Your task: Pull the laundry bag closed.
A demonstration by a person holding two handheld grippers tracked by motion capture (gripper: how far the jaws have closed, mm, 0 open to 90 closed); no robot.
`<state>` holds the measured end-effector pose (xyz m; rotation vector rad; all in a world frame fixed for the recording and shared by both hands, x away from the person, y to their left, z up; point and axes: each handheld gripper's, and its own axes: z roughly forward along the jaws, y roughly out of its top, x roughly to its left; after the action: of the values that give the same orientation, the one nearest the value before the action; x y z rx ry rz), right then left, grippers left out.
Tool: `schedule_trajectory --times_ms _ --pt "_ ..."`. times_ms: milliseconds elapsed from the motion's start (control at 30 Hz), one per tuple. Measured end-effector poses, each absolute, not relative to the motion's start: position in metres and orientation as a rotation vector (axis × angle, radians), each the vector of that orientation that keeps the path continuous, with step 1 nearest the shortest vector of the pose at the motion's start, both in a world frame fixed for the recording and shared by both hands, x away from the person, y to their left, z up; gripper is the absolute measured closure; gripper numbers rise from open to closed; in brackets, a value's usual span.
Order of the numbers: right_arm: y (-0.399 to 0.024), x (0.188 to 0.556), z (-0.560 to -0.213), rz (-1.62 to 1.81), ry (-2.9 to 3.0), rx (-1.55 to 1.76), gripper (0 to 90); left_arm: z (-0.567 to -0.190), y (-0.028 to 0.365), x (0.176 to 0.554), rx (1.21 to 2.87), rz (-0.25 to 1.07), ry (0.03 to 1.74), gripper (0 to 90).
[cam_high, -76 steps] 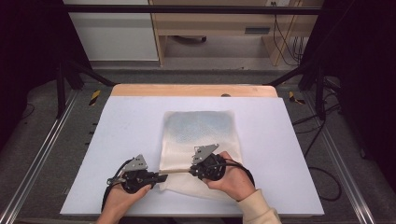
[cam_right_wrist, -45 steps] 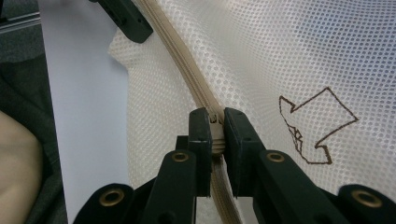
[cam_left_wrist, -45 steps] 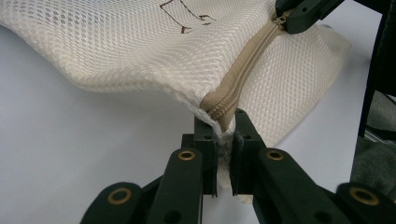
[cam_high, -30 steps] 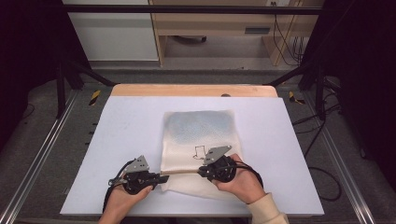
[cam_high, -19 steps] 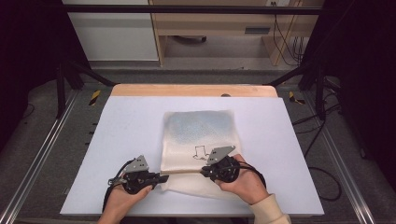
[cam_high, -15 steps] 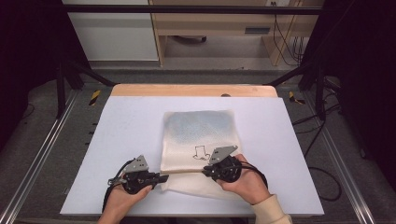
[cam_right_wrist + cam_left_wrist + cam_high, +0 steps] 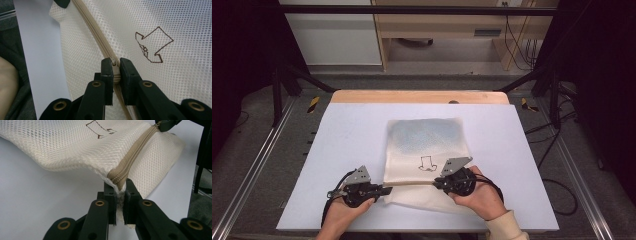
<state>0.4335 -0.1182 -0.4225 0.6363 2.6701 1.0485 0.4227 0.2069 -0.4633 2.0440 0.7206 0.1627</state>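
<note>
A cream mesh bag (image 7: 427, 140) lies flat on the white table top (image 7: 337, 150), with a brown arrow drawn on it (image 7: 427, 164). Its beige zipper (image 7: 412, 183) runs along the near edge. My left gripper (image 7: 388, 189) is shut on the bag's corner at the zipper's left end; the left gripper view has the jaws (image 7: 117, 185) pinching mesh below the zipper (image 7: 132, 162). My right gripper (image 7: 435, 184) is shut on the zipper pull farther right. The right gripper view shows it (image 7: 115, 61) clamped on the zipper (image 7: 92, 27), beside the arrow (image 7: 152, 46).
A wooden strip (image 7: 419, 97) edges the table's far side. Metal rails (image 7: 252, 170) run along both sides, with dark floor and cables (image 7: 557, 195) to the right. Bare table top lies left, right and beyond the bag.
My right gripper has slid to the right along the zipper, away from the left one, uncovering the drawn arrow. The left gripper has held still on the corner.
</note>
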Motion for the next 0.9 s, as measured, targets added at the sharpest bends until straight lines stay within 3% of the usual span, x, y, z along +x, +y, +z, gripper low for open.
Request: schedule_trajectory --times_ms 900 --pt "-0.155 0.427 -0.423 1.059 2.615 0.740 82.1 -0.464 0.207 0.423 2.047 0.164 0.722 83.1"
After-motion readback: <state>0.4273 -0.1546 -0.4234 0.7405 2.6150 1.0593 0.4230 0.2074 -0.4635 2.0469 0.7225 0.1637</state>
